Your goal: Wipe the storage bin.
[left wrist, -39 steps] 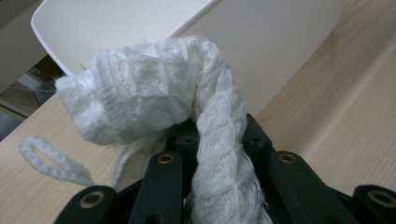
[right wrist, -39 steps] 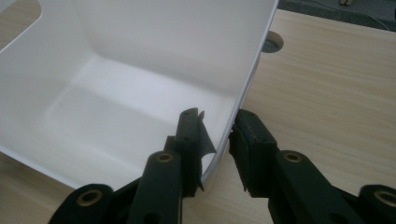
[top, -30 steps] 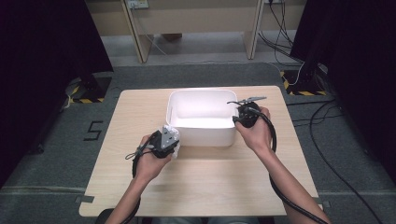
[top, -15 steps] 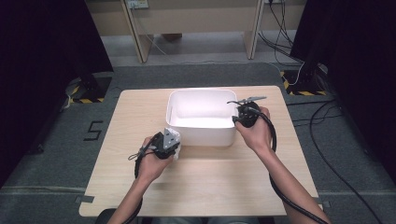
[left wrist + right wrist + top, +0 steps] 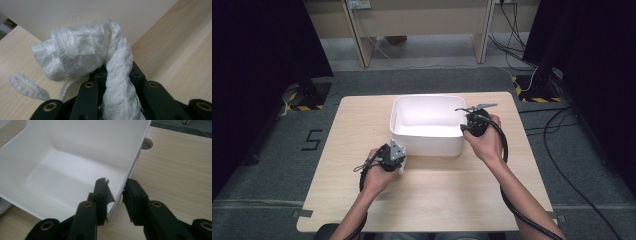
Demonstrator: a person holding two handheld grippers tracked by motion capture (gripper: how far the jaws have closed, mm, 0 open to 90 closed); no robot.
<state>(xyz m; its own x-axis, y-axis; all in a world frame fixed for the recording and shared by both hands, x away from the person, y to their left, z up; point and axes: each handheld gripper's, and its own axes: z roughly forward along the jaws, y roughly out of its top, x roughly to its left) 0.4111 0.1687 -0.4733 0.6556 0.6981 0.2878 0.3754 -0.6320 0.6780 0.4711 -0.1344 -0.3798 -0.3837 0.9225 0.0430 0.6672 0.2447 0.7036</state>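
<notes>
The high view looks steeply down on the surface [image 5: 432, 200], while each tool's camera sits close behind its jaws, both sharing the white bin [image 5: 427, 122].

Wooden table [image 5: 447, 190], grey carpeted floor [image 5: 422, 80]

A white cable-knit garment [image 5: 85, 55] is bunching up into a soft, folded lump, with one twisted rope-like length running down from it and a thin looped cord [image 5: 25, 86] trailing off beside it. It is sitting low over the tabletop [image 5: 452, 185], just beside the near left corner of a white plastic bin [image 5: 428, 126]. The bin is standing upright with its smooth, rounded-cornered inside lying open.
</notes>
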